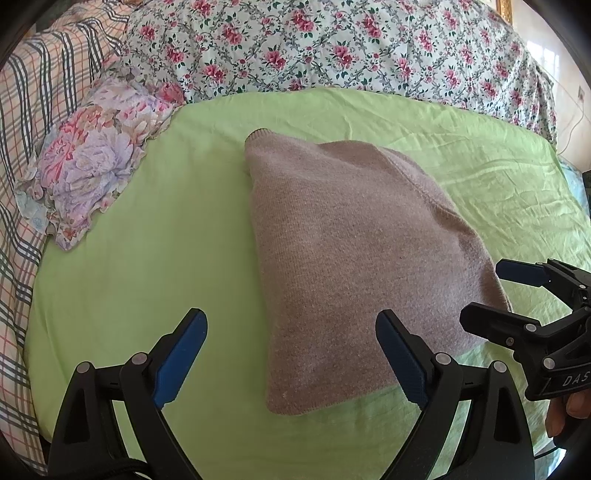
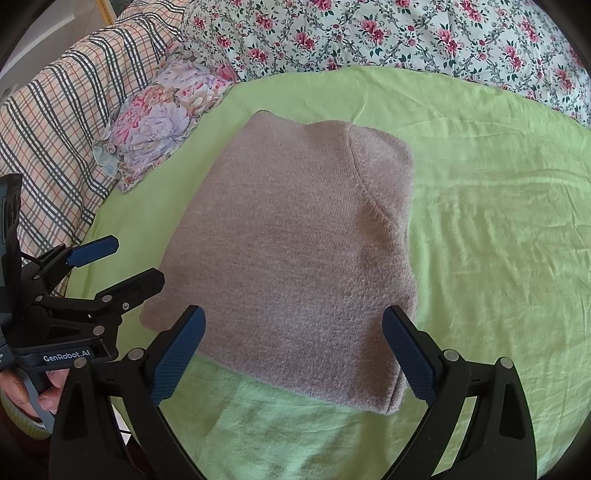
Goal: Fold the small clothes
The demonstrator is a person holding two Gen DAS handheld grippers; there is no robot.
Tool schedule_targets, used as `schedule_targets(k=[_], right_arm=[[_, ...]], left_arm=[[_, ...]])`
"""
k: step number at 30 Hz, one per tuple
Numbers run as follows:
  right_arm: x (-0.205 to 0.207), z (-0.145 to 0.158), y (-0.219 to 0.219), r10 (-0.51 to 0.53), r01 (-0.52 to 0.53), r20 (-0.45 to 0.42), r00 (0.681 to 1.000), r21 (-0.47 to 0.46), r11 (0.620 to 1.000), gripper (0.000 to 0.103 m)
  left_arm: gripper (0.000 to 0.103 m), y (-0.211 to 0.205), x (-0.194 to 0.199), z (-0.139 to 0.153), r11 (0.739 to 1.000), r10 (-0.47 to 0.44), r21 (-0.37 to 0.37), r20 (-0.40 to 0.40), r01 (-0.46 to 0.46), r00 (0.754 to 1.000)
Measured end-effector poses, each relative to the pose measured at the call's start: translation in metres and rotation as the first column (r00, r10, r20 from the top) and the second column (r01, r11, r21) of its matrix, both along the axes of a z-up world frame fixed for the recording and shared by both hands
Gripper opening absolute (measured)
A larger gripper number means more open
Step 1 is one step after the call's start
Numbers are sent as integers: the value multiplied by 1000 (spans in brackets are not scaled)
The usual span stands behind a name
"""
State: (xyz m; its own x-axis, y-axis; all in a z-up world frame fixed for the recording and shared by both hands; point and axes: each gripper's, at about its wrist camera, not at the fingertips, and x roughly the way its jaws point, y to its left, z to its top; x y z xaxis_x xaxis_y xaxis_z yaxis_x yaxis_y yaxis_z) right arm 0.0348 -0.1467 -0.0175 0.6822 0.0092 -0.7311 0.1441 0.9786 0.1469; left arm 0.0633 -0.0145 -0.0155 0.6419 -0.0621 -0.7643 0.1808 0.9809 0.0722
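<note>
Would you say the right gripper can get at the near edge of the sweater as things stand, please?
Probably yes. The right gripper is open and empty, poised over the sweater near its front hem, and nothing lies between them. The left gripper sits off to the side.

sweater [image 2: 295,251] taupe | sheet [image 2: 498,240] lime | quilt [image 2: 406,33] pink-floral | blanket [image 2: 66,122] plaid

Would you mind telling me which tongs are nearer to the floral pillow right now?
Left. The left tongs hang open at the folded sweater's near left corner, on the floral pillow's side. The right tongs hang open over the sweater's near edge, farther from the pillow.
</note>
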Motion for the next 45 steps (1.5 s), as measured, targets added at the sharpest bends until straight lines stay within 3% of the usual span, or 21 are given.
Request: schedule_targets(k=[28,45], right_arm=[[-1,5,-1,0,0,9,1000,5,1000,97],[14,10,-16,-8,8,20,1000,-1,1000,97]], left_arm=[[94,-5,-1,3,1000,2,-1,2,-2,1000],[94,-7,24,6,1000,5,4,21,-5,1000]])
